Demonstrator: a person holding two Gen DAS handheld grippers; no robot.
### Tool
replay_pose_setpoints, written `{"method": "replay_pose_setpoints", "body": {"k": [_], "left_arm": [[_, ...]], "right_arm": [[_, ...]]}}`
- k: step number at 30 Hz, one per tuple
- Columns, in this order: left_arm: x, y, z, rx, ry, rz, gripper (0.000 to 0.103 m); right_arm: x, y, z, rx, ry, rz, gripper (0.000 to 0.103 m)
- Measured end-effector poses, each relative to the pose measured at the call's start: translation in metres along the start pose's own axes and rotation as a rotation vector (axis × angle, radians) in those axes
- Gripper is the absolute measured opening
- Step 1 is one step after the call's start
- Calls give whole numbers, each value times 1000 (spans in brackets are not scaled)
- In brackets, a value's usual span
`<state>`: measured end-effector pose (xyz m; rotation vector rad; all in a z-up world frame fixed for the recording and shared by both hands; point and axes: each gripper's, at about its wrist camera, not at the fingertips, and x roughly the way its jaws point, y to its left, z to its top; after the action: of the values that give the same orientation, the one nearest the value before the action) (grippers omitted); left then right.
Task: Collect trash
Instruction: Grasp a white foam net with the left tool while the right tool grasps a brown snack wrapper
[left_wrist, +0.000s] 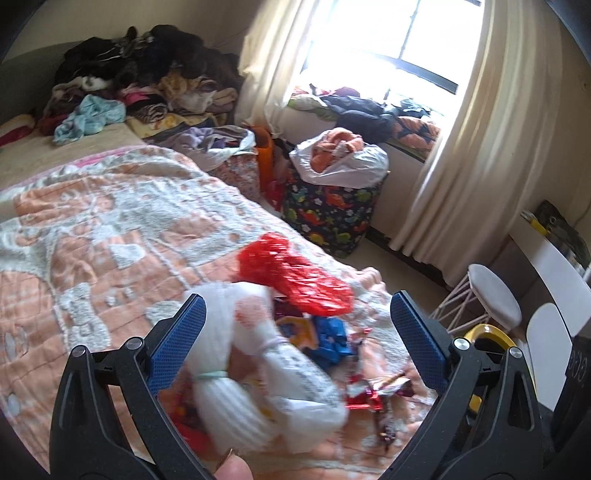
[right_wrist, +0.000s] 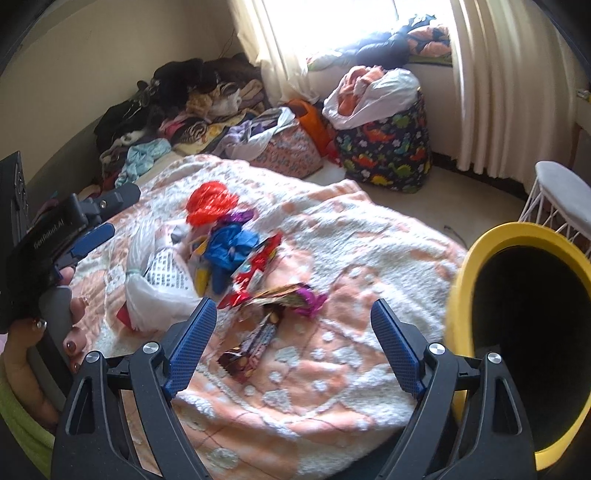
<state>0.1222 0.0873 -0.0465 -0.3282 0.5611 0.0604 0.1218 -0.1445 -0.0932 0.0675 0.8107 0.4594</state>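
Observation:
A heap of trash lies on the orange and white blanket (right_wrist: 332, 236): a white plastic bag (right_wrist: 155, 280), a red crumpled bag (right_wrist: 208, 203), a blue wrapper (right_wrist: 229, 247), red and purple foil wrappers (right_wrist: 273, 295) and a dark snack wrapper (right_wrist: 251, 347). My left gripper (left_wrist: 299, 328) is open, with the white bag (left_wrist: 258, 369) just below and between its fingers, not gripped. It also shows in the right wrist view (right_wrist: 92, 236) at the left. My right gripper (right_wrist: 293, 343) is open above the dark wrapper. A yellow bin (right_wrist: 469, 284) with a dark inside stands at the right.
Piles of clothes (right_wrist: 177, 107) lie at the bed's far end. A dinosaur-print bag (right_wrist: 388, 151) with a white sack on top stands on the floor by the curtain (right_wrist: 509, 92). A white wire stool (right_wrist: 561, 199) stands behind the bin.

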Motion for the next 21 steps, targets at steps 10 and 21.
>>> {"method": "replay_pose_setpoints", "body": {"k": [10, 21], "left_arm": [[12, 47, -7, -83, 68, 49, 83], [33, 59, -24, -149, 193, 49, 36]], "right_arm": [[46, 17, -11, 1, 124, 37, 74], [59, 11, -28, 30, 233, 104, 15]]}}
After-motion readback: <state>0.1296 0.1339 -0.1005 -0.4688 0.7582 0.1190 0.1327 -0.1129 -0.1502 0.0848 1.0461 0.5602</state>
